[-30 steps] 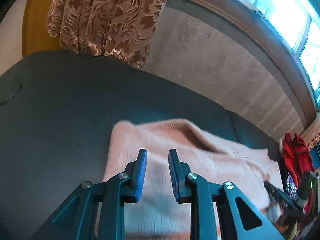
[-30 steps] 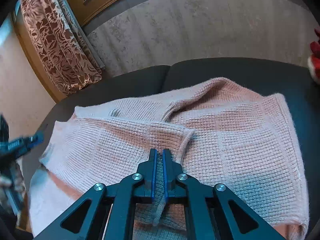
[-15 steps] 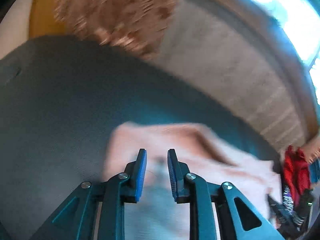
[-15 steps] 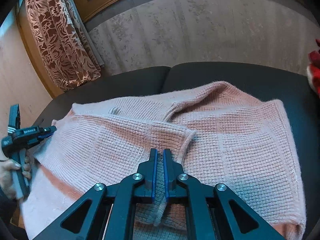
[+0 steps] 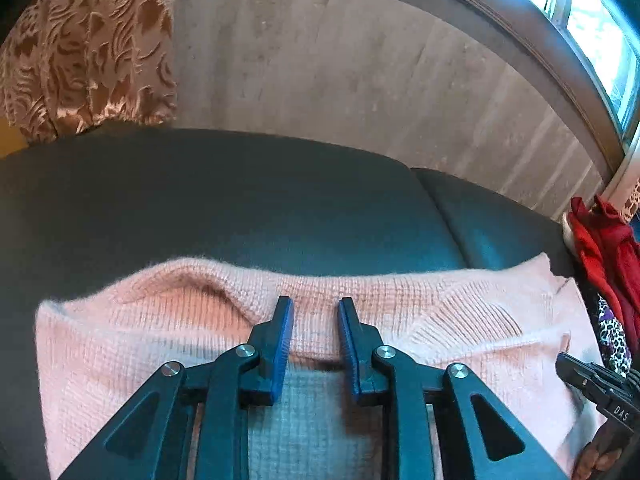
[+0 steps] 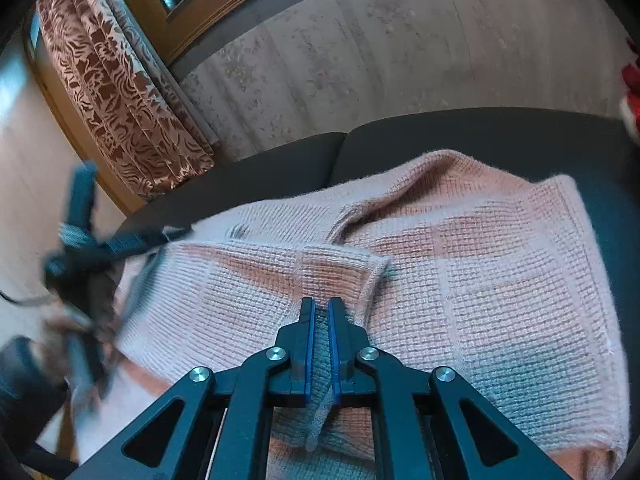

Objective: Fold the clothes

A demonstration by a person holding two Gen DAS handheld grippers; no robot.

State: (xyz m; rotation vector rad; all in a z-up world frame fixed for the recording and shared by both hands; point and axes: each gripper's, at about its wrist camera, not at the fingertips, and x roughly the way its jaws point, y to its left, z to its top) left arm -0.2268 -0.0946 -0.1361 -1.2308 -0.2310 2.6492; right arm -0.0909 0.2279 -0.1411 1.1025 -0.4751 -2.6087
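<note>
A pink knitted sweater lies spread on a dark sofa seat. My left gripper hovers over its far edge. The jaws are opening, the knit lies beneath them, and nothing is pressed between the pads. In the right wrist view the sweater has a sleeve folded across its body. My right gripper is shut on a fold of that knit, which hangs down between the blue pads. The left gripper appears blurred at the left of that view, by the sweater's left edge.
Red clothes and a leopard-print piece are piled at the sofa's right end. A patterned brown curtain hangs at the back left, before a pale wall under a window. A seam splits the cushions.
The left gripper has swept across the sweater toward its far edge and dipped lower; it shows blurred and closer in the right wrist view. The right gripper has stayed shut on the fold.
</note>
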